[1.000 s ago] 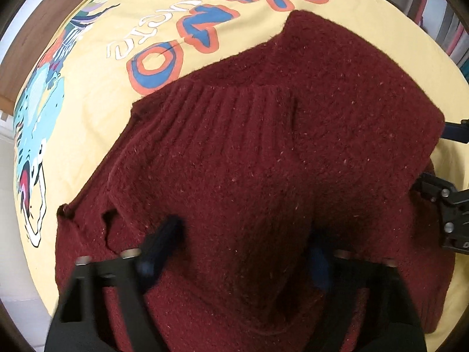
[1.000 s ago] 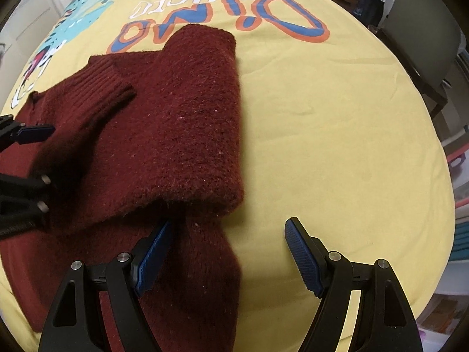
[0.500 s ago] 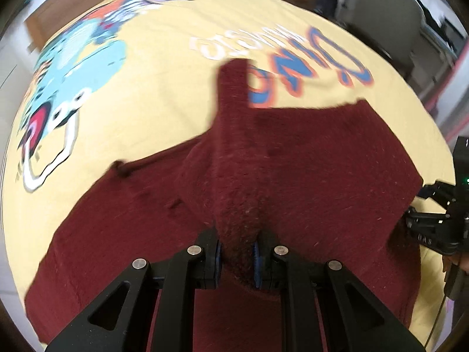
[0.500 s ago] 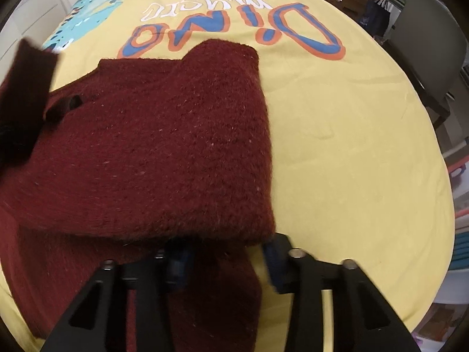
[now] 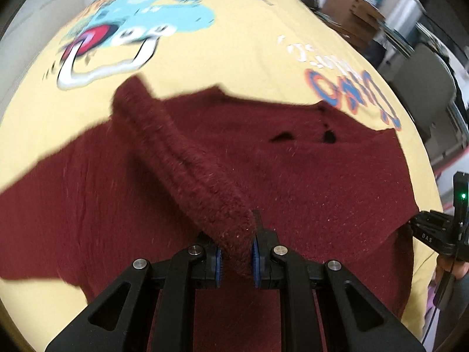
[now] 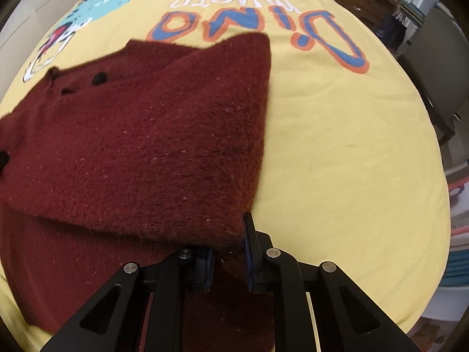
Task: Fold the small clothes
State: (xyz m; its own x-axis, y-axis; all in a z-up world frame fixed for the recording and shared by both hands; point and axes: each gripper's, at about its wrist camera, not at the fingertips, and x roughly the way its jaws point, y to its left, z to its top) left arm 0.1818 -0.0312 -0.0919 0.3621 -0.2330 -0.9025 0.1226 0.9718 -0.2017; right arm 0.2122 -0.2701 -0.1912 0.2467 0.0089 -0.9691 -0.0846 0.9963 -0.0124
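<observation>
Both tools have just closed on the maroon sweater (image 5: pixel 307 176), which lies on the yellow printed cover (image 6: pixel 337 135) of the desk. The left tool (image 5: pixel 236 259) now pinches a raised ribbed ridge of knit; a second ago its pads straddled flat fabric. The right tool (image 6: pixel 227 267) clamps the folded layer's near corner, so a fold can probably begin.

Yellow printed cloth (image 6: pixel 337 146) covers table; grey chair (image 6: pixel 436 67), cardboard boxes (image 5: pixel 351 6) behind; white wall (image 5: pixel 38 8) left.

Dark red sweater (image 6: pixel 140 152) on yellow dinosaur-print cloth (image 6: pixel 337 152).
</observation>
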